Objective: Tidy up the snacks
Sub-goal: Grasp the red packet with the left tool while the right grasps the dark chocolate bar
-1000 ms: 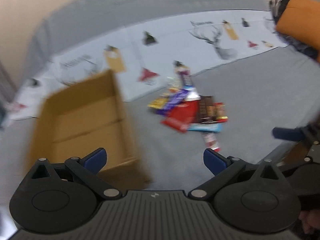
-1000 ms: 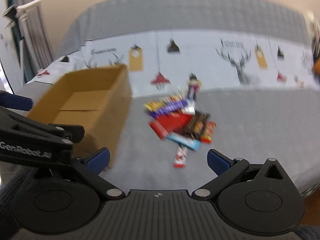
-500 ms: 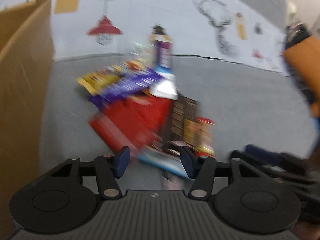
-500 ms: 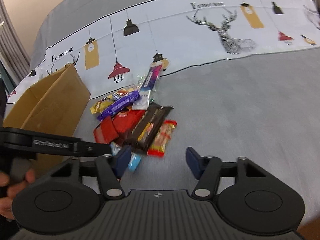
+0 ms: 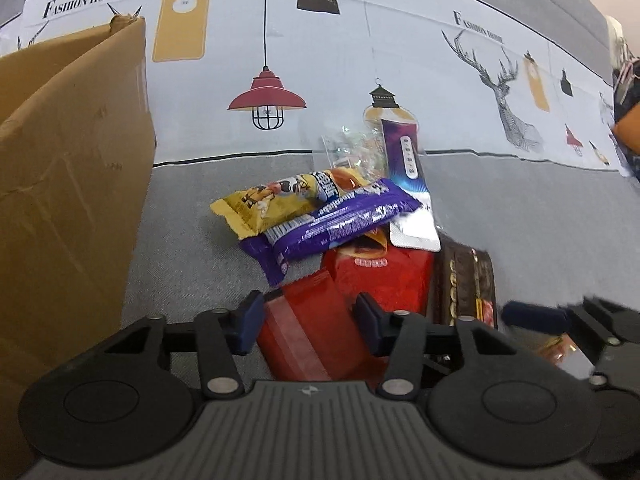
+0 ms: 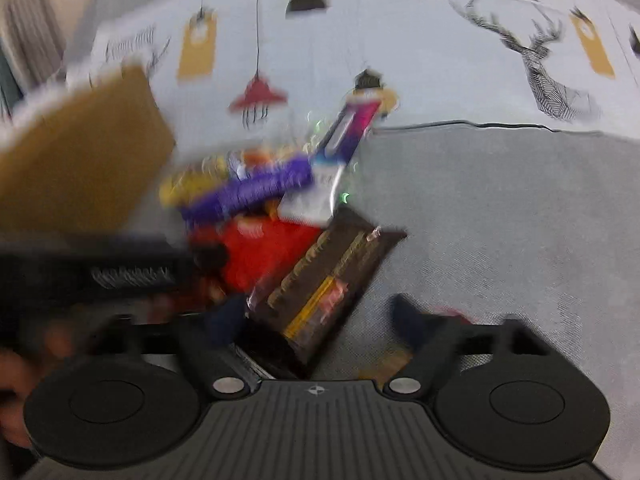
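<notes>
Snacks piled on grey bedding, red packet (image 5: pixel 304 332) nearest, framed by left gripper (image 5: pixel 306 322) with blue fingers spread to either side, edges near or touching. Purple bar (image 5: pixel 332 216) just ahead, cardboard box (image 5: pixel 68 184) left. Right gripper (image 6: pixel 320 320) spread wide over brown chocolate pack (image 6: pixel 324 280), blurred

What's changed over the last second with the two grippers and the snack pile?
Both grippers dropped in close to the snack pile. The left gripper narrowed its jaws and now straddles the red packet, not visibly clamped. The right gripper, blurred, sits open at the brown chocolate pack. The snacks and the cardboard box lie as before.
</notes>
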### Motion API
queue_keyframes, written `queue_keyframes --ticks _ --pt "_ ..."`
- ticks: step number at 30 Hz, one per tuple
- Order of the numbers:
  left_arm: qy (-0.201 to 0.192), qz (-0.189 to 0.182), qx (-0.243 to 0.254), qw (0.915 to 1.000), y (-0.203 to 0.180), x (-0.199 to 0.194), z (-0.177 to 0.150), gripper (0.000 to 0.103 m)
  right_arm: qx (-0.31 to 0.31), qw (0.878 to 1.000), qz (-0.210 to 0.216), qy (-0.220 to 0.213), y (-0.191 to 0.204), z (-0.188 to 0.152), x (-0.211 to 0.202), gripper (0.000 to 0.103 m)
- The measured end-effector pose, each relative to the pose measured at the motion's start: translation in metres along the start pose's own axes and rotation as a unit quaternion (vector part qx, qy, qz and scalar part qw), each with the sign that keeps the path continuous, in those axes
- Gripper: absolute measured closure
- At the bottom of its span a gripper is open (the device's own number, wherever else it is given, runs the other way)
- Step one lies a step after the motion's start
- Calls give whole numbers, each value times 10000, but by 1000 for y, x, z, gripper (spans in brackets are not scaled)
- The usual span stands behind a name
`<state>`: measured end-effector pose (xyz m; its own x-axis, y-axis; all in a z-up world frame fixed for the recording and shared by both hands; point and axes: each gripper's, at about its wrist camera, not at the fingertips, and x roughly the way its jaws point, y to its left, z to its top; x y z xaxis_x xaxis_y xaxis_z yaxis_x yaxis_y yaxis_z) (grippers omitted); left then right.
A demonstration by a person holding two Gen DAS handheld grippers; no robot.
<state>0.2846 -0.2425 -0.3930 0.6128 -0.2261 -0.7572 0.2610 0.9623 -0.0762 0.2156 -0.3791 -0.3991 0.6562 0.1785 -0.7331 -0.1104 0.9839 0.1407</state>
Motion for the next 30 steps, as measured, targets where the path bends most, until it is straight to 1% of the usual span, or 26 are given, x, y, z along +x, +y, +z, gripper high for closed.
queue_keyframes --ticks 2,3,4,5,7,9,10,12,13,14,15,16,18,19,21,22,23,25,26,27,28,30 --pt "56 51 56 10000 0 -4 -2 61 -7 9999 -54 -98 4 -2 0 16" --pt "87 49 63 9999 0 -6 -5 64 49 9999 -34 -157 1 -2 -1 27" --pt "117 15 111 9999 -1 -10 -7 73 111 9997 -51 -193 -2 -2 -3 50" --pt "131 -22 159 9998 -1 -14 -8 82 231 9995 -66 -212 -8 -1 -4 53" --pt "206 -111 198 9995 -2 -20 -10 90 471 9986 129 -184 -19 -1 -5 60" --pt "257 -105 254 9993 -4 -23 -11 90 568 9981 152 -169 -25 -1 -9 62" --pt "310 4 264 9992 -4 -24 -11 87 581 9980 151 -189 -27 -1 -13 63" --pt "436 312 234 9983 -2 -22 -11 57 594 9977 142 -283 -32 -2 -22 64" --pt "506 426 238 9975 -1 -20 -11 21 603 9975 120 -342 -36 -2 -28 64" --pt "641 445 324 9964 -1 -16 -12 11 602 9974 123 -388 -38 -4 -32 64" --pt "798 311 432 9954 -1 -11 -13 11 587 9973 182 -390 -40 -5 -35 64" --pt "836 269 399 9953 1 -9 -16 9 574 9973 259 -368 -41 -8 -37 64" --pt "747 244 263 9966 5 -8 -19 8 564 9975 326 -290 -40 -12 -36 64" --pt "711 267 275 9967 5 -8 -20 9 481 9981 291 -239 -38 -13 -34 64" --pt "631 361 221 9971 4 -9 -22 20 322 9991 201 -190 -35 -15 -31 64" --pt "546 414 244 9974 3 -11 -22 47 280 9993 196 -162 -34 -15 -28 61" --pt "506 358 342 9975 0 -14 -19 54 251 9994 220 -126 -34 -15 -26 61" --pt "652 125 377 9971 -2 -16 -14 56 171 9996 218 -79 -31 -16 -23 56" --pt "689 114 346 9970 -1 -18 -13 56 113 9997 206 -79 -29 -16 -22 55" --pt "686 172 424 9966 -3 -21 -12 56 31 9998 175 -65 -27 -15 -21 55" --pt "657 221 513 9963 -5 -25 -11 56 -57 9999 138 -46 -25 -15 -20 56" --pt "616 253 508 9965 -7 -33 -9 56 -63 9999 85 -40 -26 -14 -21 62"
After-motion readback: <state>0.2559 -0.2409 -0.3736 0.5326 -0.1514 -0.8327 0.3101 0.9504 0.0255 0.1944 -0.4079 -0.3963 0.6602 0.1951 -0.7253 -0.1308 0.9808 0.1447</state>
